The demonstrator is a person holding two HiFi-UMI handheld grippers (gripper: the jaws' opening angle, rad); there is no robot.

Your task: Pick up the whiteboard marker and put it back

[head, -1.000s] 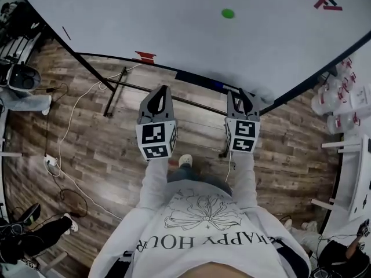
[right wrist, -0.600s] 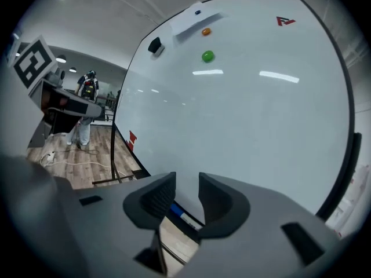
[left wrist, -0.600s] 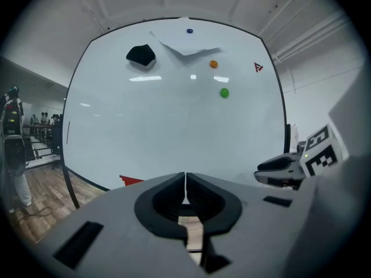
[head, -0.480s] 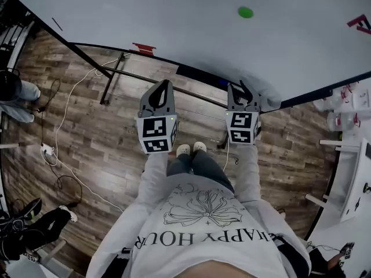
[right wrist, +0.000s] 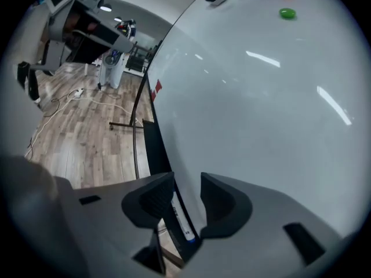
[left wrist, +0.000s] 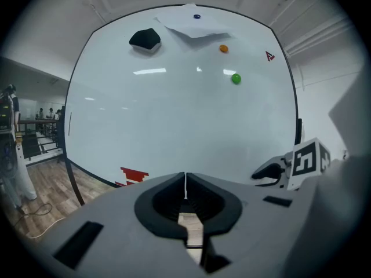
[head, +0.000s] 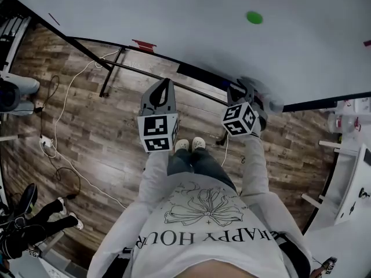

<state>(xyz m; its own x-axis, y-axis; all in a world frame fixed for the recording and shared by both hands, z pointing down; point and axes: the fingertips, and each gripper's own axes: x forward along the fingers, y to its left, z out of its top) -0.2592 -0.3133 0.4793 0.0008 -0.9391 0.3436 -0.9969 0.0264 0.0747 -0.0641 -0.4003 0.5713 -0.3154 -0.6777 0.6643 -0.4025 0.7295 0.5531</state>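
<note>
The whiteboard marker [right wrist: 181,222], white with a blue end, lies along the dark tray [right wrist: 155,149] at the whiteboard's [head: 203,28] lower edge. My right gripper [right wrist: 186,184] points down at it. Its jaws have just been opening, and the marker shows in the gap between them with neither pad pressing on it. In the head view the right gripper [head: 249,91] sits at the tray, rolled to one side, and the marker is hidden. My left gripper [head: 167,84] hangs shut and empty in front of the board, left of the right one.
On the board are a green magnet [head: 254,17], an orange magnet [left wrist: 224,48], a black eraser [left wrist: 145,38] and a pinned sheet [left wrist: 194,25]. A red piece [head: 143,44] sits at the tray's left. Stand bars [head: 113,74] and cables [head: 64,126] cross the wood floor.
The right gripper has rolled and sunk toward the tray, and its jaws have spread apart. The left gripper has dropped a little.
</note>
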